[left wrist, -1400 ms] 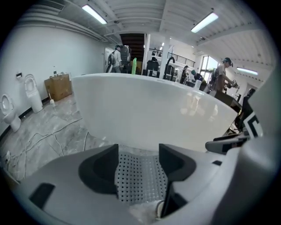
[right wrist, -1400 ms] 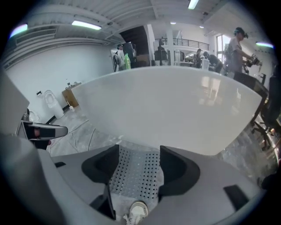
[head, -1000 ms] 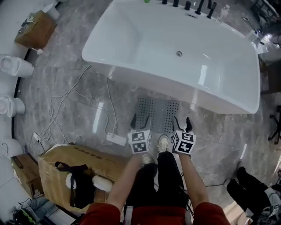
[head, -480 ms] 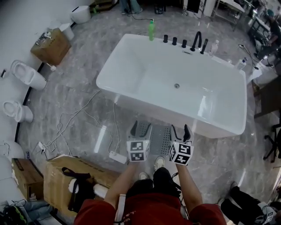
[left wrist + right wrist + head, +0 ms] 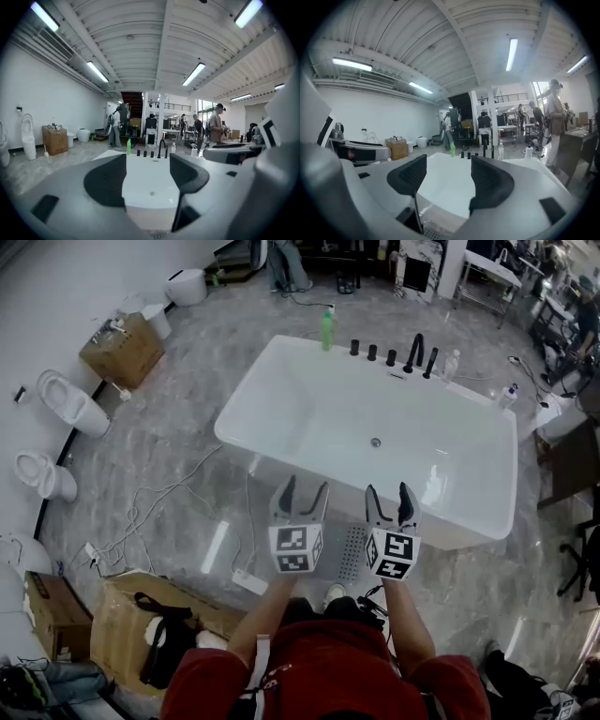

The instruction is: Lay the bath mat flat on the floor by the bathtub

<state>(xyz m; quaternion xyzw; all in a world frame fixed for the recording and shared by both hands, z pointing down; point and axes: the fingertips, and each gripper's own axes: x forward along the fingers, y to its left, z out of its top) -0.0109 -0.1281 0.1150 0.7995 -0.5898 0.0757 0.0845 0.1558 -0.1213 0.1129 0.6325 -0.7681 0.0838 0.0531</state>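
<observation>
Where the tub meets the floor, the mat lies against its near side. It is mostly hidden behind the two grippers, and only a perforated grey strip shows between their cubes. The left gripper and right gripper hover side by side over the tub's near rim, jaws spread wide with nothing between them. A green bottle and black taps stand on the tub's far rim. Left of the tub, white cables trail across the floor, with toilets and a cardboard box beyond. People past the tub are too small to make out.
</observation>
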